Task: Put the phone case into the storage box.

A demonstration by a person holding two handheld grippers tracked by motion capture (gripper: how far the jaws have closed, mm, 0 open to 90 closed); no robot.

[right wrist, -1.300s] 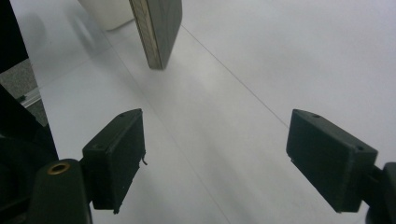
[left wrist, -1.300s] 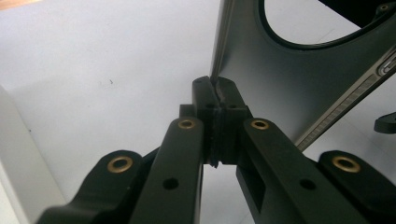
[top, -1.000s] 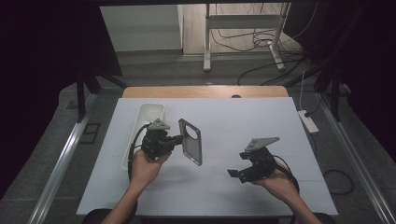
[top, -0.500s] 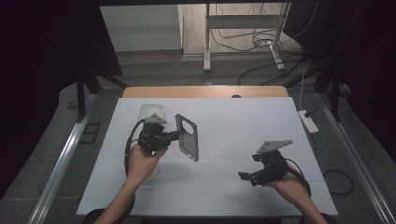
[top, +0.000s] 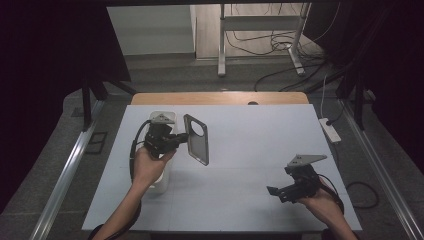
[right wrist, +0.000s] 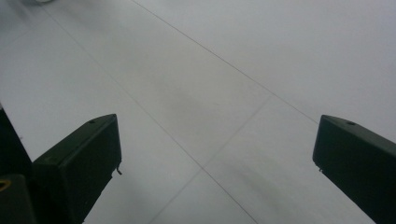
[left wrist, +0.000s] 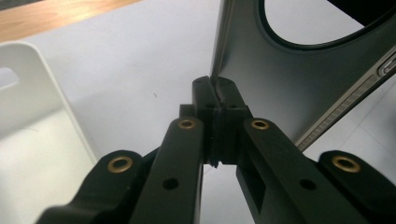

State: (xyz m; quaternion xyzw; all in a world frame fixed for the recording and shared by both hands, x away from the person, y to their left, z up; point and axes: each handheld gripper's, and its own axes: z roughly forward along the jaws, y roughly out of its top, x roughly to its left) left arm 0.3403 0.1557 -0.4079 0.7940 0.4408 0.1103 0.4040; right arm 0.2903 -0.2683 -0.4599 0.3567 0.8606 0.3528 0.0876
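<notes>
left tool (top: 181, 139): clamps phone case (top: 196, 139) above table (top: 250, 150) | right tool (top: 274, 191): empty, just opened wide

The phone case (top: 196, 139) was dark grey, the tray (top: 161, 118) white, the table (top: 260, 145) pale grey-white, its far edge wood-brown.

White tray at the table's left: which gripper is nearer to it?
Left. The left gripper hangs right over the white tray, clamped on the edge of a dark phone case. The right gripper, jaws just opened and empty, is far across the table near its right front.
</notes>
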